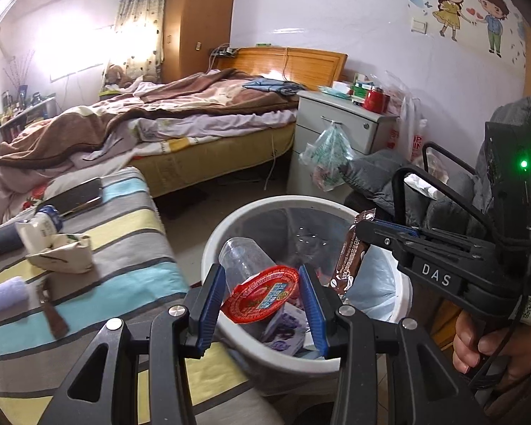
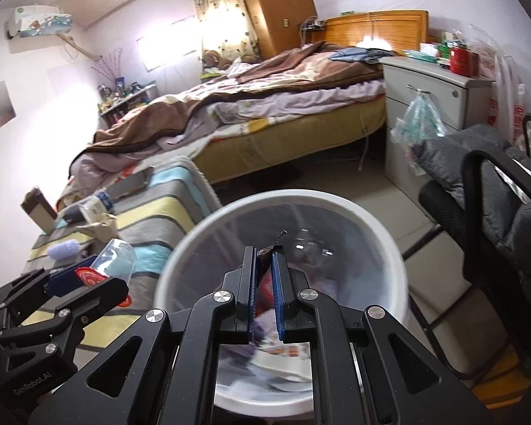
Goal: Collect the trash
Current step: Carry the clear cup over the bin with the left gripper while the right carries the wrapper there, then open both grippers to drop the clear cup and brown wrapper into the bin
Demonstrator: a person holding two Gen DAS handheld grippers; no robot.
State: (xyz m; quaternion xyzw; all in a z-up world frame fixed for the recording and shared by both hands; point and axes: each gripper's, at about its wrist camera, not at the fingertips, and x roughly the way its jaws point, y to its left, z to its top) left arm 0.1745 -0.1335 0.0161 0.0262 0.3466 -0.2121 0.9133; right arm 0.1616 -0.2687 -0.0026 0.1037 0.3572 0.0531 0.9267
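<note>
Both grippers over the white bin [image 1: 212, 244]
Left gripper [image 1: 262, 304] pinches a clear plastic cup [image 1: 244, 258] by its red lid; right gripper [image 2: 264, 283], just beside it, is clamped on a brown wrapper [image 1: 350, 255] above the bin

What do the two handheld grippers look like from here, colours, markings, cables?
Both are matte black linkage frames with silver pivot bolts and blue ribbed pads on the fingers. The left gripper reads "GenRobot.AI" on its body in the right wrist view. The right gripper carries a "DAS" label, a green indicator light, a QR-code sticker and a black cable along its pistol grip. Sleeves are barely in view.
</note>
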